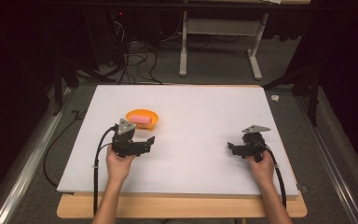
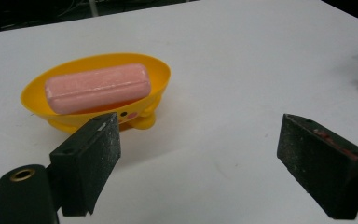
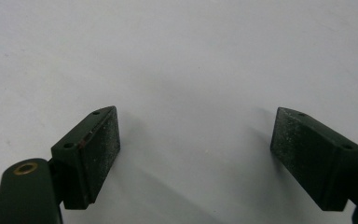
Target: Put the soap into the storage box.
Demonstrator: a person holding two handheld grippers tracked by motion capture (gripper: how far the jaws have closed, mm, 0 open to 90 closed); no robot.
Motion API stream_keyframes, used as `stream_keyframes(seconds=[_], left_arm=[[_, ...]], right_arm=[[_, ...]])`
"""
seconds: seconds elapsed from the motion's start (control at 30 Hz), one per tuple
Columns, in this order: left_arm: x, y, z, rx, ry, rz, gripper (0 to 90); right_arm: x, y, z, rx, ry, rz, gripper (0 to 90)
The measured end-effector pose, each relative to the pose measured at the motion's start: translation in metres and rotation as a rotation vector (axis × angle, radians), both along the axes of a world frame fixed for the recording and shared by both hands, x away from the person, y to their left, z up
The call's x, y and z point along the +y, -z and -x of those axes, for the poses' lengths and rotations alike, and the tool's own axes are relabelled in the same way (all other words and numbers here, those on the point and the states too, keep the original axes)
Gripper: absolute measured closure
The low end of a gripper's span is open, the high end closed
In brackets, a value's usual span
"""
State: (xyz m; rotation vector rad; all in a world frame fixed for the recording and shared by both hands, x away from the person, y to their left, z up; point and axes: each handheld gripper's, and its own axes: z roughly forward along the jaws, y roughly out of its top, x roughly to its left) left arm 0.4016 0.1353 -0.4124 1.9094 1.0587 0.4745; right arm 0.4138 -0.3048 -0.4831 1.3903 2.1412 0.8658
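1. Close ahead of the left gripper (image 2: 198, 154), a pink bar of soap (image 2: 98, 87) lies lengthwise in a yellow dish (image 2: 158, 77) on the white desk (image 2: 242, 56).
2. From the left gripper view, the dish sits beyond the left-hand jaw, off to that side, not between the jaws; these stand wide apart and hold nothing.
3. From the high view, the dish (image 1: 153, 122) is just beyond the left gripper (image 1: 142, 145), apart from it.
4. Well away across the desk, the right gripper (image 1: 233, 148) has its jaws spread wide over bare desk, gripping nothing.
5. That left-hand jaw hides the near wall of the dish; the small printed marks there are partly covered and hard to read.
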Motion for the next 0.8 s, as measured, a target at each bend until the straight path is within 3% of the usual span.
stream_keyframes(seconds=[0.8], left_arm=[[-0.015, 0.017, 0.005, 0.042, 0.046, 0.001, 14.1]], right_arm=[[0.000, 0.000, 0.000, 0.001, 0.000, -0.001, 16.1]])
